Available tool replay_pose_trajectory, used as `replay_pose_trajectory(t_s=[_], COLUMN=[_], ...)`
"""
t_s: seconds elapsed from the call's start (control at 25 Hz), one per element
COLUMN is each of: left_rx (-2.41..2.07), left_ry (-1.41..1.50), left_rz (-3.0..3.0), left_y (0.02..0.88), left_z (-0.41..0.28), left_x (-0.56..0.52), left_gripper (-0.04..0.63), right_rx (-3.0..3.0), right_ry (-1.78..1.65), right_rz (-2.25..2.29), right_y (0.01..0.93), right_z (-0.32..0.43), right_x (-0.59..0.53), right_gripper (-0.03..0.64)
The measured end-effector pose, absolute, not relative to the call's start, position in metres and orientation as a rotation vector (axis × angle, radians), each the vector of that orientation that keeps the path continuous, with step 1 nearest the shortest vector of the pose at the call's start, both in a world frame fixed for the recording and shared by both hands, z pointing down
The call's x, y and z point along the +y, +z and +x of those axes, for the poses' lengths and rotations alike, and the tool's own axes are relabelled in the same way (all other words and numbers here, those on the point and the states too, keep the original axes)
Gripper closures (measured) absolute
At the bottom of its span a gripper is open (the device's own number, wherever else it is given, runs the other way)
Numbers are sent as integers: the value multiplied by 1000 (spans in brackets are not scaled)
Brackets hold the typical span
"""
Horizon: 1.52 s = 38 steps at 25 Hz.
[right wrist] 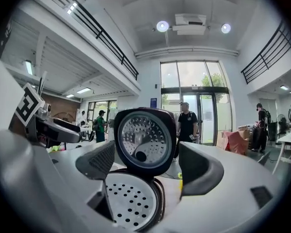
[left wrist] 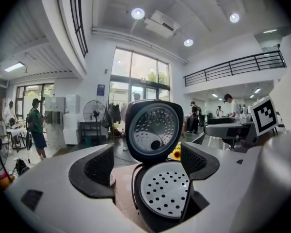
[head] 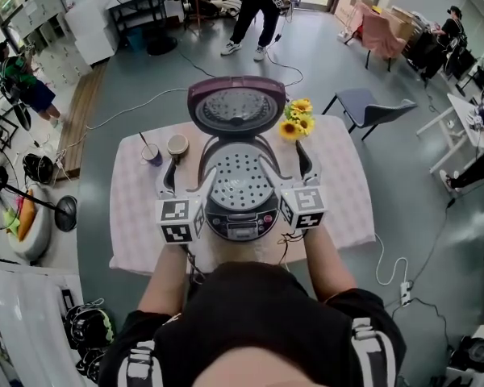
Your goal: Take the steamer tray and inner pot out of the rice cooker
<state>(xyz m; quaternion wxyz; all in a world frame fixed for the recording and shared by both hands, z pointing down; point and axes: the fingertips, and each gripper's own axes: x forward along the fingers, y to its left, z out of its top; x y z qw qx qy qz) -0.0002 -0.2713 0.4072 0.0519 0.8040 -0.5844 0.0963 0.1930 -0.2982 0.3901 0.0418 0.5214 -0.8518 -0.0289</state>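
The dark rice cooker (head: 240, 216) stands on the table with its lid (head: 236, 107) swung up and back. Inside lies the round perforated steamer tray (head: 238, 176); the inner pot under it is hidden. My left gripper (head: 192, 172) is open and straddles the cooker's left rim, one finger outside and one over the tray's edge. My right gripper (head: 284, 161) is open and straddles the right rim the same way. In the left gripper view the tray (left wrist: 165, 188) lies low between the jaws of the left gripper (left wrist: 148, 164). The right gripper view shows the tray (right wrist: 128, 200) at lower left of the right gripper (right wrist: 148, 164).
The table (head: 137, 208) has a pale checked cloth. A purple cup with a spoon (head: 152, 153) and a small cream cup (head: 177, 144) stand left of the lid, sunflowers (head: 297, 118) right of it. A grey chair (head: 367, 103) stands beyond, and people are in the background.
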Motion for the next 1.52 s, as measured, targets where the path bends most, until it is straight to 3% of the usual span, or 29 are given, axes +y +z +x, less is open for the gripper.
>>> replay_pose_trajectory(t_s=[0.8, 1.52], left_rx=[-1382, -1139], left_ry=[846, 1264], left_rz=[2340, 2264], left_y=[528, 611], left_z=[30, 34], left_x=[-311, -341], left_gripper=[189, 190], right_rx=[-2303, -2056], right_ry=[259, 228], right_rz=[1176, 993], right_y=[525, 597], right_z=[182, 186], right_x=[-345, -382], right_gripper=[230, 233])
